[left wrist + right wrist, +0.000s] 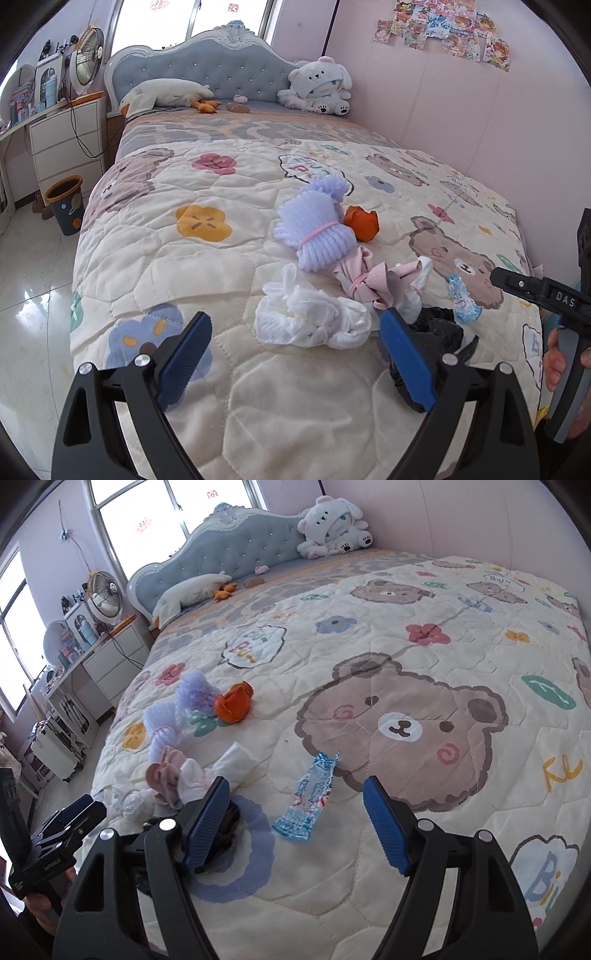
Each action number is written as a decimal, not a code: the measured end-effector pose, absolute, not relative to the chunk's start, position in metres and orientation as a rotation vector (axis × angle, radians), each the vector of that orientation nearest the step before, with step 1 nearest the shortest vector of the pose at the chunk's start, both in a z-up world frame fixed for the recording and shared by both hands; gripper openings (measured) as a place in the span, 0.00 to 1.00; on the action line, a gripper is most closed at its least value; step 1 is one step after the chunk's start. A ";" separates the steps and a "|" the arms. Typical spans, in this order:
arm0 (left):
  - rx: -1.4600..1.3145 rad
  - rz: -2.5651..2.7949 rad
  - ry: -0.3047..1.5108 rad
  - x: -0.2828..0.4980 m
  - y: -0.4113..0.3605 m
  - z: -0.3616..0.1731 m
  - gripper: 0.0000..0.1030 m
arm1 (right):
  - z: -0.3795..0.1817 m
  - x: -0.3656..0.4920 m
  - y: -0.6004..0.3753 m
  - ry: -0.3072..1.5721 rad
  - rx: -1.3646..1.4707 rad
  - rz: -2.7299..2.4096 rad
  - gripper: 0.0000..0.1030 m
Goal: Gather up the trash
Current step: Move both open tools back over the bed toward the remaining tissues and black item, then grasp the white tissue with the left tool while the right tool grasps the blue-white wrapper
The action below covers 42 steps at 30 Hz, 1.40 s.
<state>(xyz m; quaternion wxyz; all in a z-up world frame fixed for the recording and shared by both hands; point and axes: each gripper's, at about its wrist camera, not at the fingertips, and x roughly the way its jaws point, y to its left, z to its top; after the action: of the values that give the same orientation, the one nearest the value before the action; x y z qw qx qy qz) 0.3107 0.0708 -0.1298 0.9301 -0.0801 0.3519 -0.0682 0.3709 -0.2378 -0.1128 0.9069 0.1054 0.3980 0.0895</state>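
Two hand-held grippers hang over the foot of the bed [303,406], both with blue pads spread wide and nothing between them. The left hand-held gripper [295,354] points up the quilt; the trash lies just ahead of it. A white tissue [314,325] sits at twelve o'clock from its pads, a black bag [439,328] partly hidden behind its right pad at about two. Beyond the tissue, a pink-and-grey cloth bundle [365,280] touches a lilac foam net [317,229], and an orange peel [362,221] lies just beside the net at one o'clock. The right hand-held gripper [295,823] has a blue wrapper [306,805] lying flat at twelve o'clock, just ahead of its pads and not touched. A bin [66,208] stands on the floor at ten o'clock, well apart from the heap.
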 end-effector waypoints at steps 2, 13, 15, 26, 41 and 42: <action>-0.162 -0.144 0.726 0.316 0.069 -0.133 0.86 | -0.119 0.377 -0.237 0.836 0.213 0.173 0.70; -0.213 -0.158 0.773 0.338 0.071 -0.150 0.86 | -0.149 0.406 -0.231 0.897 0.190 0.131 0.64; -0.225 -0.168 0.784 0.341 0.072 -0.153 0.84 | -0.155 0.409 -0.230 0.908 0.197 0.129 0.63; -0.209 -0.257 0.795 0.349 0.057 -0.157 0.57 | -0.166 0.414 -0.218 0.911 0.132 0.104 0.48; -0.213 -0.291 0.763 0.345 0.054 -0.155 0.35 | -0.169 0.413 -0.209 0.896 0.074 0.093 0.25; -0.215 -0.290 0.762 0.345 0.055 -0.154 0.35 | -0.169 0.413 -0.209 0.898 0.075 0.092 0.23</action>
<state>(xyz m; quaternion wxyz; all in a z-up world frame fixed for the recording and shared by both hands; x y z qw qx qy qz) 0.3452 0.0546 -0.1544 0.9125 -0.1042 0.3696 -0.1409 0.4133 -0.2092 -0.1692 0.8991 0.0363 0.4340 0.0443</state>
